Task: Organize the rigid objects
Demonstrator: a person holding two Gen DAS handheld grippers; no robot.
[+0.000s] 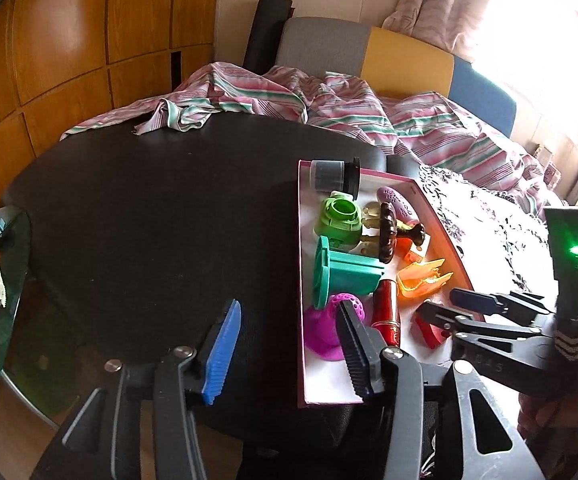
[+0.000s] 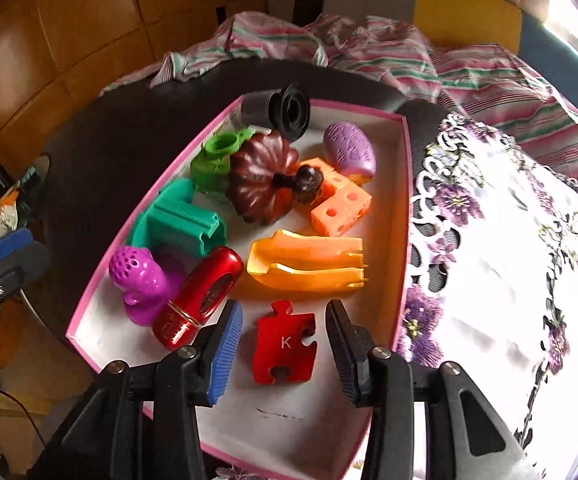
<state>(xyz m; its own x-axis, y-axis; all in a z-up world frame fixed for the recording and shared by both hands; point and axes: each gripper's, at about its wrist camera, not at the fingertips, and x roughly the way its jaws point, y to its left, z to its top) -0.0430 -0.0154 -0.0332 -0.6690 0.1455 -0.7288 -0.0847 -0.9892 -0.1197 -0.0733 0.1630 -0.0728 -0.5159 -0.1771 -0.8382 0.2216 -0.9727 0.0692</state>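
One shallow pink-rimmed box (image 2: 405, 184) is seen on a dark table (image 1: 149, 208), and nearly a dozen small rigid pieces are gathered inside it. At the box's far corner a black ribbed cap (image 2: 285, 114) lies on its side. Just nearer, a green fitting (image 2: 215, 162), a dark brown flower-shaped knob (image 2: 261, 178), orange holed cubes (image 2: 341, 204) and a purple egg-shaped piece (image 2: 349, 150) are crowded together. Along the box's left wall a teal bracket (image 2: 181, 224) and a magenta perforated piece (image 2: 141, 280) are found, with a red lipstick tube (image 2: 199, 298) leaning beside them. An orange scoop (image 2: 309, 264) lies at the middle. Nearest the box's front edge a red puzzle piece (image 2: 285, 344) marked K lies flat between the parted, non-touching jaws of the right gripper (image 2: 285, 356). The left gripper (image 1: 289, 352) is held partly open and empty over the box's left wall.
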